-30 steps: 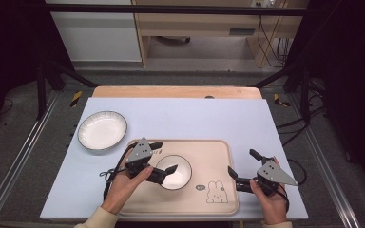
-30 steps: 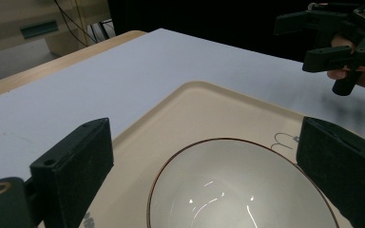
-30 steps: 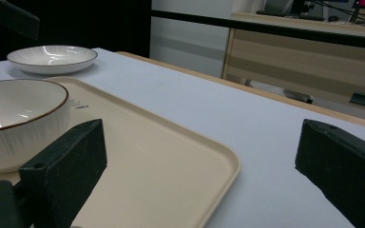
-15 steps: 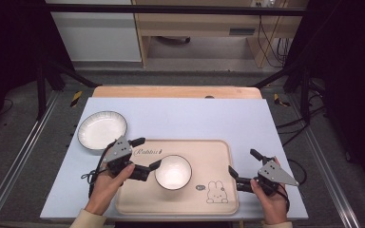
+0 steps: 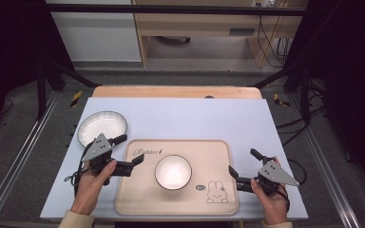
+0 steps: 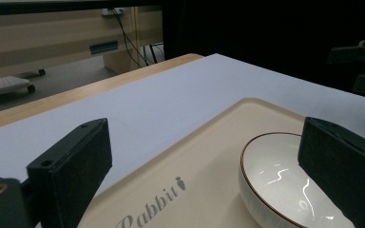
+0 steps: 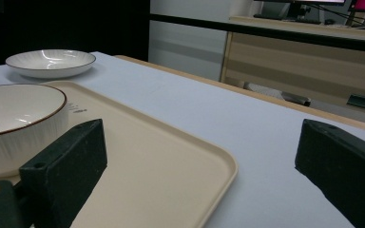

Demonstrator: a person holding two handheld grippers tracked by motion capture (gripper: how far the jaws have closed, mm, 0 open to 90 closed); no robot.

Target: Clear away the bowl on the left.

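now both hand-held grippers, left point(image 5: 132, 149) and right point(image 5: 243, 164), gape empty outside the tray point(image 5: 218, 147) edges.

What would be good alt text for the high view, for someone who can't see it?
A small white bowl sits in the middle of a cream tray on a pale blue table, with open left tongs at the tray's left edge and open right tongs at its right edge. A white plate lies on the table beyond the left tongs.
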